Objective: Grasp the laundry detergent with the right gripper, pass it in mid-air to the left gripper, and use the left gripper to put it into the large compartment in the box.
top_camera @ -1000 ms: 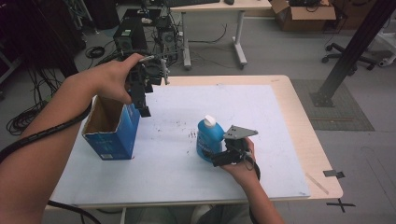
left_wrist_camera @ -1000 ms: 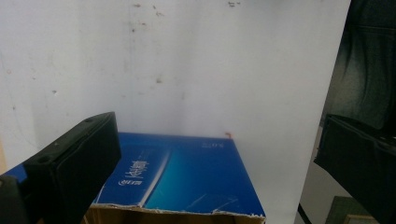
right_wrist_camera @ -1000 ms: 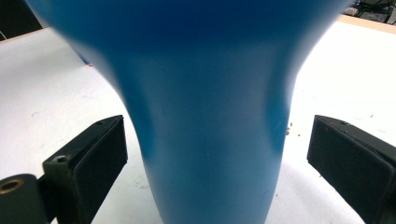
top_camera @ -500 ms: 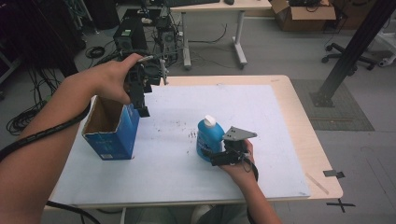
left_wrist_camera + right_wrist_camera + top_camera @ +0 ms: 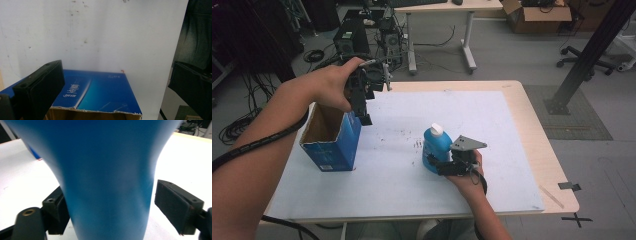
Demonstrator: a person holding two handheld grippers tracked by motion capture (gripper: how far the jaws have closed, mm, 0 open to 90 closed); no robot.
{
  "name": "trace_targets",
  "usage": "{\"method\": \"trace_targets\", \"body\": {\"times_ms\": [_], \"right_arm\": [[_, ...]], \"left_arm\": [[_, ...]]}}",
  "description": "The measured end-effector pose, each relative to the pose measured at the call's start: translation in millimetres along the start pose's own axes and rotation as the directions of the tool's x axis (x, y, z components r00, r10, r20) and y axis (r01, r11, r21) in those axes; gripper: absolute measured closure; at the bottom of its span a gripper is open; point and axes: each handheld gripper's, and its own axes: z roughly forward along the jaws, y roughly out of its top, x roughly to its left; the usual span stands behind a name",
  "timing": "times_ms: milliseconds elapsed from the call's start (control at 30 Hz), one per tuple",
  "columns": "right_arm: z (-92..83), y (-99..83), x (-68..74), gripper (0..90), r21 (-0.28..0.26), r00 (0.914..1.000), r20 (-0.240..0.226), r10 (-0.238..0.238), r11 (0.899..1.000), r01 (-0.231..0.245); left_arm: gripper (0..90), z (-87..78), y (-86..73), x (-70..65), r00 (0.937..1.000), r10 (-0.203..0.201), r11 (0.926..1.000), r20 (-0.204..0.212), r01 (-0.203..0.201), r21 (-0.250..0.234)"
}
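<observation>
Before us a blue bottle with white cap (label unreadable) between our right gripper's closing, not-yet-pinching jaws

Black two-jawed claws, trailing black cable, grey three-cornered top plate, bare forearms.

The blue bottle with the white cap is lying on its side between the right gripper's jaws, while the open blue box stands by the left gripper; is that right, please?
Not quite: the blue bottle stands upright on the table, white cap on top, as the high view shows. It is indeed between the jaws of the right gripper, which have just been closing, and the open blue box stands by the left gripper.
</observation>
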Motion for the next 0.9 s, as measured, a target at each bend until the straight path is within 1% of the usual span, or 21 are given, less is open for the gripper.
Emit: {"method": "trace_targets", "body": {"times_ms": [67,100,133,300,333,367,400,467,633,900], "right_arm": [[0.0,0.1,0.1,21.7,-0.003,1.0000,-0.001,0.001,1.000,-0.001],[0.1,0.2,0.7,22.7,-0.007,1.0000,0.008,-0.004,1.000,0.004],[0.1,0.2,0.7,22.7,-0.007,1.0000,0.008,-0.004,1.000,0.004],[0.9,0.0,2.3,28.2,-0.012,0.9999,0.005,-0.012,1.000,0.012],[0.8,0.0,2.9,34.2,-0.014,0.9998,-0.013,-0.018,1.000,0.017],[0.7,0.0,3.6,36.9,-0.015,0.9996,-0.015,-0.022,1.000,0.022],[0.5,0.2,4.8,41.7,-0.016,0.9992,-0.023,-0.032,0.999,0.031],[0.4,0.7,6.9,42.5,-0.015,0.9988,-0.015,-0.046,0.999,0.046],[0.1,0.4,6.5,43.6,-0.017,0.9986,-0.017,-0.050,0.999,0.050],[-0.2,-0.3,6.2,45.5,-0.026,0.9973,-0.020,-0.071,0.997,0.070]], "left_arm": [[0.2,-0.1,-0.1,0.0,1.0000,-0.001,1.0000,0.000,0.001,0.002],[0.2,0.3,-0.8,0.1,1.0000,-0.004,1.0000,0.000,0.004,-0.002],[0.2,0.3,-0.8,0.1,1.0000,-0.004,1.0000,0.000,0.004,-0.002],[0.2,0.1,-1.7,0.7,1.0000,-0.005,1.0000,0.001,0.005,0.001],[0.2,0.2,-1.9,0.6,1.0000,-0.004,1.0000,0.000,0.004,0.000],[0.2,0.1,-1.9,0.5,1.0000,-0.005,1.0000,0.000,0.005,0.000],[0.2,0.0,-2.0,0.5,1.0000,-0.005,1.0000,0.000,0.005,0.000],[0.2,0.0,-2.1,0.3,1.0000,-0.006,1.0000,0.000,0.006,0.002],[0.2,-0.8,-1.9,-0.4,1.0000,-0.005,1.0000,-0.002,0.005,0.000],[0.2,-1.7,-1.5,-1.3,1.0000,-0.006,1.0000,-0.005,0.006,0.002]]}}
